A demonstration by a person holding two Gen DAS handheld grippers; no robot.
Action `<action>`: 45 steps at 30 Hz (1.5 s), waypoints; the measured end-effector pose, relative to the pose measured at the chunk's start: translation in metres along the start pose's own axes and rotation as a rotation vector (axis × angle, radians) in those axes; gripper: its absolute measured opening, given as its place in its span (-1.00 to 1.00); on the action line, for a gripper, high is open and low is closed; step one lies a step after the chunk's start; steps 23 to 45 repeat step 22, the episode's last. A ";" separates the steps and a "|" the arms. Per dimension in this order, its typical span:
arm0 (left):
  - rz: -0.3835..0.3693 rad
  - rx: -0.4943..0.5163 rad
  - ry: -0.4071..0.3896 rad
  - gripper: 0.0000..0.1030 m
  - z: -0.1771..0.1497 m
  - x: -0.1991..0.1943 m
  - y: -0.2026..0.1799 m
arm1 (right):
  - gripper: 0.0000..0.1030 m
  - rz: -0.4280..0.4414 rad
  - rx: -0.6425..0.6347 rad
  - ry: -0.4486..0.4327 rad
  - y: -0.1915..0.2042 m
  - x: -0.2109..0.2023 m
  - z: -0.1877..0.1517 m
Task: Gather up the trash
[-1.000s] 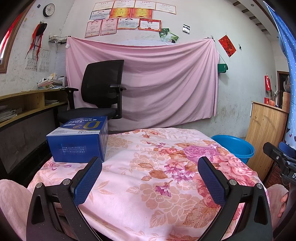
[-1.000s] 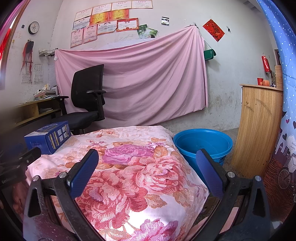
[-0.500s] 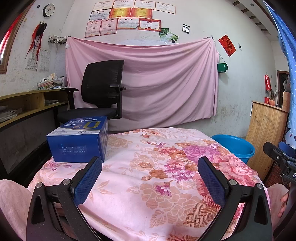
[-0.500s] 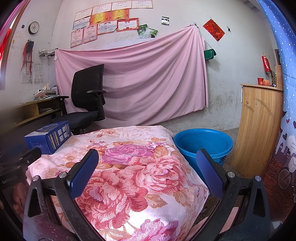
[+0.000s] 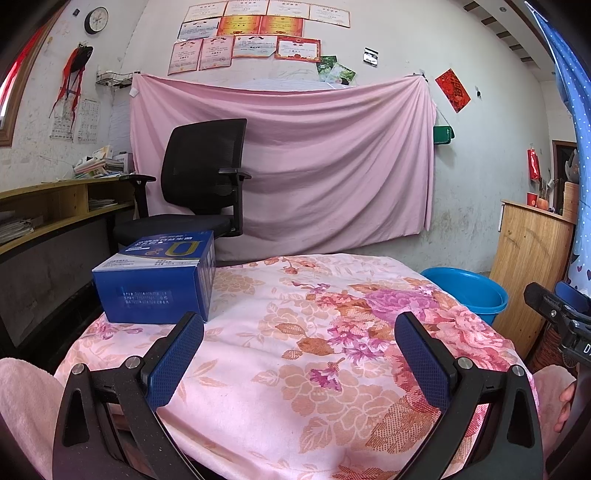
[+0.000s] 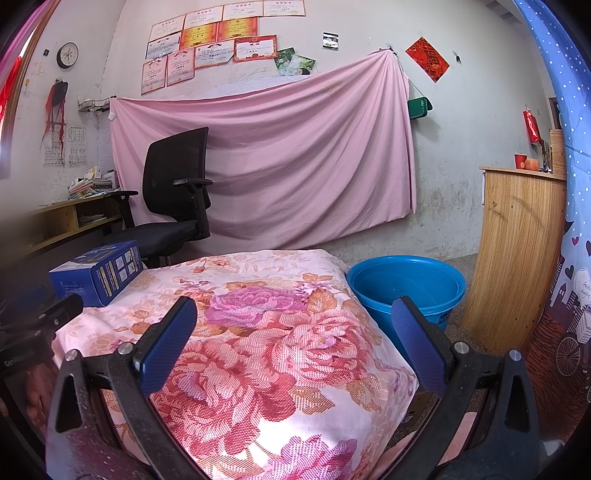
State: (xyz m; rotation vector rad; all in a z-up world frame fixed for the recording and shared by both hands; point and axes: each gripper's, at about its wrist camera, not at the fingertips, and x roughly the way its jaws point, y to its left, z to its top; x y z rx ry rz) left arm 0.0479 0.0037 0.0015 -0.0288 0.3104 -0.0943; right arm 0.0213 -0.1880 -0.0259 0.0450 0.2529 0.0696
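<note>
Blue carton [image 5: 157, 280] sits on the far left corner of the floral-covered table [image 5: 295, 350], upright on its base, flaps shut. Top face carries a large "D"-shaped letter in yellow-gold and rows of white print too small to read; front face has a faint pale label, illegible. In the right wrist view the same carton [image 6: 98, 271] shows a side panel with small picture squares.

Blue plastic basin [image 6: 406, 288] stands on the floor just beside the table's right edge, interior bare as far as can be seen.

Left gripper [image 5: 299, 343]: jaws wide apart, nothing between the blue pads, held low over the table's near edge; the carton lies just beyond the left finger. Right gripper [image 6: 295, 332]: jaws likewise spread wide and empty, over the table's right half, the basin beyond its right finger. Partial white lettering on each gripper's body as seen from the other camera, cut off.

Surroundings: black mesh office chair [image 5: 199, 184] behind the carton; pink sheet [image 5: 295, 166] hung on the wall; framed certificates [image 5: 258, 33] above it, text unreadable; wall clock [image 5: 96, 20]; red diamond paper with a gold character [image 5: 452, 90]; wooden shelf [image 5: 55, 210] with stacked papers left; wooden cabinet [image 6: 517, 240] right, red cup [image 6: 520, 160] on top.
</note>
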 end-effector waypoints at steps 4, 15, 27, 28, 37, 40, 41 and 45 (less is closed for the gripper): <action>0.002 0.011 -0.006 0.97 0.000 -0.001 0.002 | 1.00 -0.001 0.000 0.000 0.001 0.000 0.000; 0.020 0.062 -0.008 0.97 -0.002 0.001 0.004 | 1.00 0.002 -0.002 0.006 0.005 -0.002 -0.006; 0.020 0.065 -0.004 0.97 -0.003 0.002 0.004 | 1.00 0.001 -0.003 0.007 0.006 -0.001 -0.006; 0.020 0.065 -0.004 0.97 -0.003 0.002 0.004 | 1.00 0.001 -0.003 0.007 0.006 -0.001 -0.006; 0.020 0.065 -0.004 0.97 -0.003 0.002 0.004 | 1.00 0.001 -0.003 0.007 0.006 -0.001 -0.006; 0.020 0.065 -0.004 0.97 -0.003 0.002 0.004 | 1.00 0.001 -0.003 0.007 0.006 -0.001 -0.006; 0.020 0.065 -0.004 0.97 -0.003 0.002 0.004 | 1.00 0.001 -0.003 0.007 0.006 -0.001 -0.006; 0.020 0.065 -0.004 0.97 -0.003 0.002 0.004 | 1.00 0.001 -0.003 0.007 0.006 -0.001 -0.006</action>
